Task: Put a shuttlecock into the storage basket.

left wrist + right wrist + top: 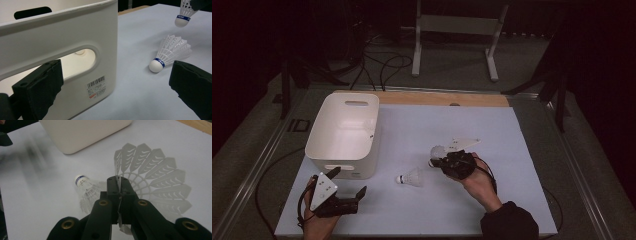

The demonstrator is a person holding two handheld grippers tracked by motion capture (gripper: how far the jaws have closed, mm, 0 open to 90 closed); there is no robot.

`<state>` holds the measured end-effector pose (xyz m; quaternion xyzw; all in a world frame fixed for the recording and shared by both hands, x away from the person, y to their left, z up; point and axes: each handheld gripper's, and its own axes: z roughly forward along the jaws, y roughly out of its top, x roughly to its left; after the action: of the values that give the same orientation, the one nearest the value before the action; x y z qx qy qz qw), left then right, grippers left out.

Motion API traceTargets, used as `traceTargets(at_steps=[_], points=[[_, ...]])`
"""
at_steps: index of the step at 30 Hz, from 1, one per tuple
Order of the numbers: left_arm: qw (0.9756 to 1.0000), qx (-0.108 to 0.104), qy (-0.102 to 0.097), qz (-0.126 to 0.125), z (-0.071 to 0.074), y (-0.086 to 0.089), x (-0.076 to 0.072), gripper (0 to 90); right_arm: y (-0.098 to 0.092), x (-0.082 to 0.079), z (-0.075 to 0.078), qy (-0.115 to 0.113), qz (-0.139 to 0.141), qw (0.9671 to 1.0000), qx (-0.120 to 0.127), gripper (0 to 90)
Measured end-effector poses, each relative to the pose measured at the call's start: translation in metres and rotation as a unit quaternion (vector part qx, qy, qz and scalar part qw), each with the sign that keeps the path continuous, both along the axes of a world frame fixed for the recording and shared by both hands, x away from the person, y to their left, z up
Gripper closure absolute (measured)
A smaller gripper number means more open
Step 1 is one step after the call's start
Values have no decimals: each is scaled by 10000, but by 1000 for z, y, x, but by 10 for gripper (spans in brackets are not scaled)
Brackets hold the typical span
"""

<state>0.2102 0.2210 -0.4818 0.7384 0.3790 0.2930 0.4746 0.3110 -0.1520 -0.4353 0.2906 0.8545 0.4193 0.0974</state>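
A white shuttlecock [410, 177] with a blue band lies on its side on the pale table, in front of the bin; the same shuttlecock [170, 53] [86, 186] appears in both gripper views. My right gripper [443, 161] [118, 181] is shut on the plastic skirt of a second shuttlecock [437, 151] [155, 177] [184, 12], holding it just above the table. Near the front left corner, my left gripper [348, 182] [115, 75] is open, its jaws wide apart, close to the bin's front wall, with nothing between them.
A white plastic bin [343, 135] [62, 50] [85, 132] with handle slots stands at the table's left, a small pale object inside it. The pale tabletop [492, 125] has a wooden strip along its far edge. Cables and a white stand lie beyond on the floor.
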Motion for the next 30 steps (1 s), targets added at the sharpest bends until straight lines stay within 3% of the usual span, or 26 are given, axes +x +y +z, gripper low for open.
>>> traceTargets(at_steps=[30], points=[[10000, 9, -3, 14, 0, 0, 0, 0, 7, 8, 22, -67, -124, 9997, 175, 887]])
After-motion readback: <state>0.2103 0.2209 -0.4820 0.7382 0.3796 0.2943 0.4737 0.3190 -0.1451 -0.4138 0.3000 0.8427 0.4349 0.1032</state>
